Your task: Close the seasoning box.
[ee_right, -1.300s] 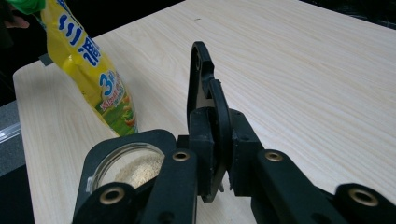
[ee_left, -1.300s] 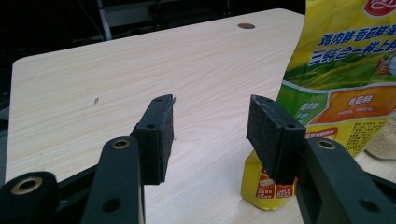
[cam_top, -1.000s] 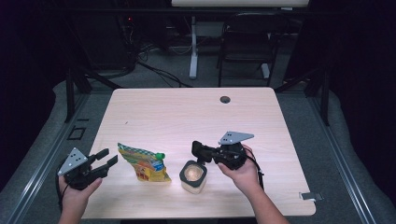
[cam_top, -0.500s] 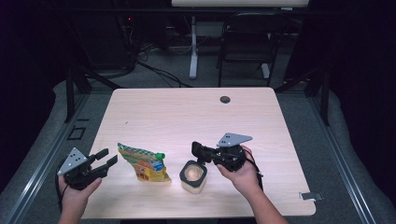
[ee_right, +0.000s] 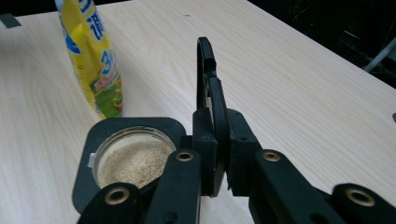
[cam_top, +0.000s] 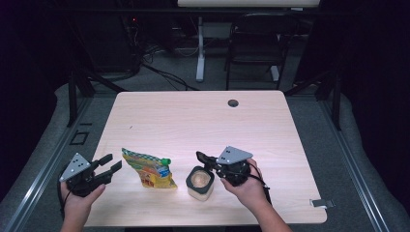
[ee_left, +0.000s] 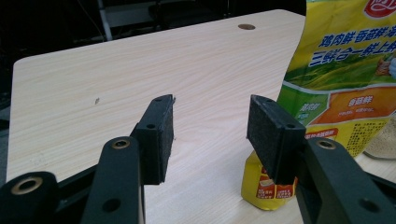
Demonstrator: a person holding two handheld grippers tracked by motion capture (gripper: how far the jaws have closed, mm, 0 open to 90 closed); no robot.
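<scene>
A small jar (cam_top: 199,181) with a black square collar stands open near the table's front edge, with beige granules (ee_right: 130,158) inside. My right gripper (cam_top: 202,159) sits just right of it, shut on the thin black lid (ee_right: 205,70), which stands on edge between the pads (ee_right: 236,140). Its jaws have just been opening a little, with the lid still between them. A yellow and green snack bag (cam_top: 150,169) lies left of the jar. My left gripper (cam_top: 112,163) rests left of the bag, open and empty (ee_left: 210,135), the bag (ee_left: 345,70) close beside its right pad.
The light wooden table (cam_top: 193,121) has a dark round hole (cam_top: 233,103) near its far edge. A small grey tag (cam_top: 321,203) lies at the front right corner. Chairs and table legs stand in the dark behind.
My right hand has shifted slightly with the lid in its jaws. The left gripper, bag and jar stay where they were.
</scene>
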